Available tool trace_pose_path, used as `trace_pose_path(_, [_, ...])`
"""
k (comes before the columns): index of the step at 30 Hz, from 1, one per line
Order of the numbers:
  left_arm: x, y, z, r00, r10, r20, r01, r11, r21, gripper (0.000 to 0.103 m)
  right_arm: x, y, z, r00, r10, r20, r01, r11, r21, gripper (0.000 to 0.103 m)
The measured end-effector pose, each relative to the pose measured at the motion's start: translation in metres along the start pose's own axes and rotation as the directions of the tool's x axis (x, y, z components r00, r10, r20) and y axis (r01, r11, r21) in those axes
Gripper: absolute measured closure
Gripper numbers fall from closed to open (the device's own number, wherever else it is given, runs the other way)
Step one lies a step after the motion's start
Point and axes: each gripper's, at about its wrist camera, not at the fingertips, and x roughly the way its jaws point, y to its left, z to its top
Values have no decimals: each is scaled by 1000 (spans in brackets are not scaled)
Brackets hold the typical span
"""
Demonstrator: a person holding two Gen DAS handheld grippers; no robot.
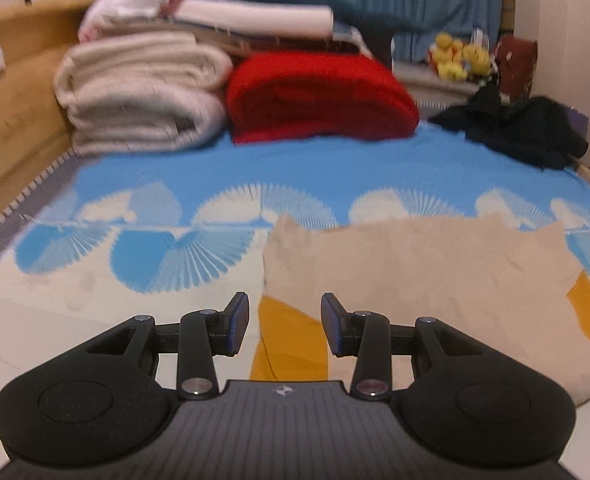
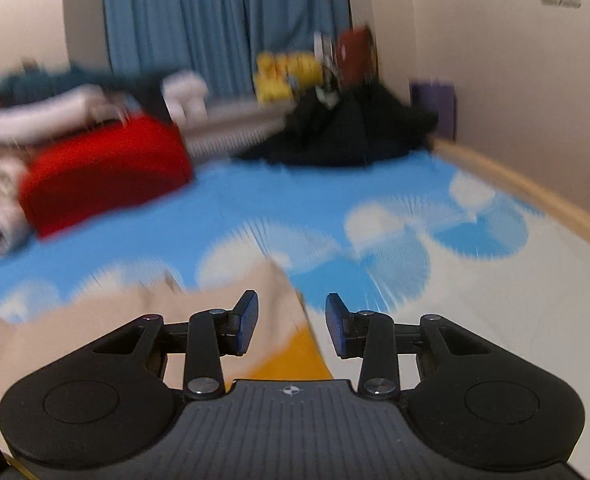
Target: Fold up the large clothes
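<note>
Left wrist view looks along a bed whose sheet (image 1: 223, 160) is blue with white fan shapes. The left gripper (image 1: 285, 326) hangs above the near end with its jaws apart and nothing between them. Just beyond its fingers lies the beige garment (image 1: 415, 264), folded flat on the sheet, with a yellow patch (image 1: 291, 336) showing at its near left edge. At the far end a red blanket (image 1: 319, 96) sits beside a stack of cream blankets (image 1: 143, 100) to its left, and a heap of black clothes (image 1: 523, 128) lies far right.

From the right wrist, blurred, the right gripper (image 2: 291, 326) is likewise released and empty, poised over the garment's right edge. Blue curtains (image 2: 215, 20) hang on the far wall, with yellow soft toys (image 2: 283, 76) below them.
</note>
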Motion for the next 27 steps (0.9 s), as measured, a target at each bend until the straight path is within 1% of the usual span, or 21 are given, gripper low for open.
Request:
trace_pose_path(2, [-31,-1,-4,999,-22,41,23,1000,-6,59,-28,2,8,998,50,45,-50,999,10,58])
trace_pose_path(4, [-51,-2,-12,997,-43,61,44,999,-10,59,-48,5,6,993,86,77,-85,996,-5,55])
trace_pose_path(6, [-60,-3,-24,996,-56,75,56,998,-5,59,-59,4,-1,990,106,95,-104,994,-22,54])
trace_pose_path(8, [-61,-1,-42,994,-73,82,72,997,10,59,-61,-2,-12,991,104,81,-102,994,-28,54])
trace_pose_path(10, [-50,3,-52,998,-64,-4,64,998,18,63,-56,-7,-21,997,76,33,-76,997,-3,54])
trace_pose_path(11, [-46,9,-53,998,-60,-16,60,998,-11,64,-56,-10,-23,998,65,18,-65,998,14,54])
trace_pose_path(12, [-43,14,-53,997,-69,-24,68,997,-39,67,-53,-14,-24,998,55,2,-55,998,31,54])
trace_pose_path(14, [-31,26,-54,994,-95,-61,89,991,-99,74,-49,-17,-30,999,36,-24,-35,999,35,54])
trace_pose_path(17, [-13,39,-63,981,-138,-138,113,978,-173,74,-36,-21,-37,996,16,-90,-16,1000,4,54])
trace_pose_path(19, [2,44,-72,968,-152,-200,111,973,-200,74,-21,-29,-45,985,-9,-170,6,1000,-15,54])
trace_pose_path(21, [14,49,-82,958,-159,-239,104,969,-226,72,-4,-39,-56,966,-11,-259,12,1000,3,54])
trace_pose_path(23, [29,51,-91,943,-168,-288,91,961,-261,71,10,-49,-67,945,-31,-326,38,999,16,54])
trace_pose_path(25, [39,54,-96,938,-153,-310,62,956,-287,69,24,-56,-81,924,-59,-378,71,997,18,54])
trace_pose_path(26, [42,54,-96,938,-150,-312,55,955,-293,66,31,-60,-87,910,-77,-408,94,995,23,54])
trace_pose_path(27, [44,53,-97,938,-145,-315,48,954,-296,65,38,-65,-91,901,-84,-426,110,993,37,54])
